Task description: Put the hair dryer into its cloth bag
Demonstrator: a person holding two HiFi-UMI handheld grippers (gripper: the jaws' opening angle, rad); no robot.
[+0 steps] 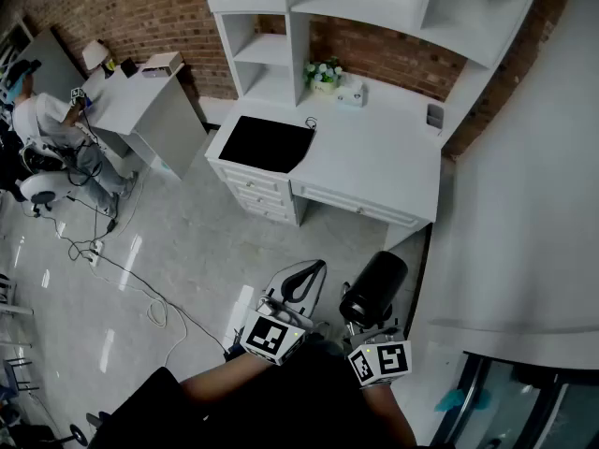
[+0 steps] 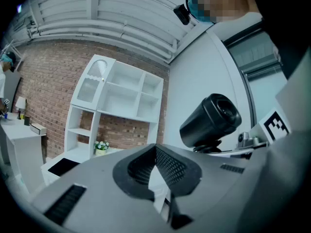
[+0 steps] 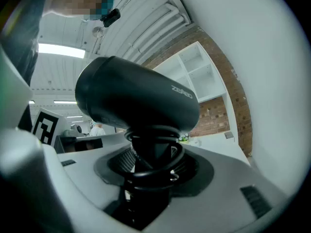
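Observation:
My right gripper (image 1: 363, 324) is shut on the handle of a black hair dryer (image 1: 374, 288), low in the head view. The dryer's cord is coiled round the handle between the jaws (image 3: 150, 178), and its barrel (image 3: 136, 98) stands above them. My left gripper (image 1: 298, 283) is just left of it, jaws together at the tip with nothing in them (image 2: 156, 164). The dryer (image 2: 211, 120) shows to its right. A flat black cloth bag (image 1: 267, 143) lies on the left part of the white desk (image 1: 374, 157), far ahead of both grippers; it also shows small in the left gripper view (image 2: 63, 166).
White shelves rise behind the desk, with a small flower pot (image 1: 324, 73) and a white box (image 1: 351, 94) on its top. A person (image 1: 37, 120) works at another white table far left. Cables (image 1: 140, 288) trail over the pale floor. A white wall runs along the right.

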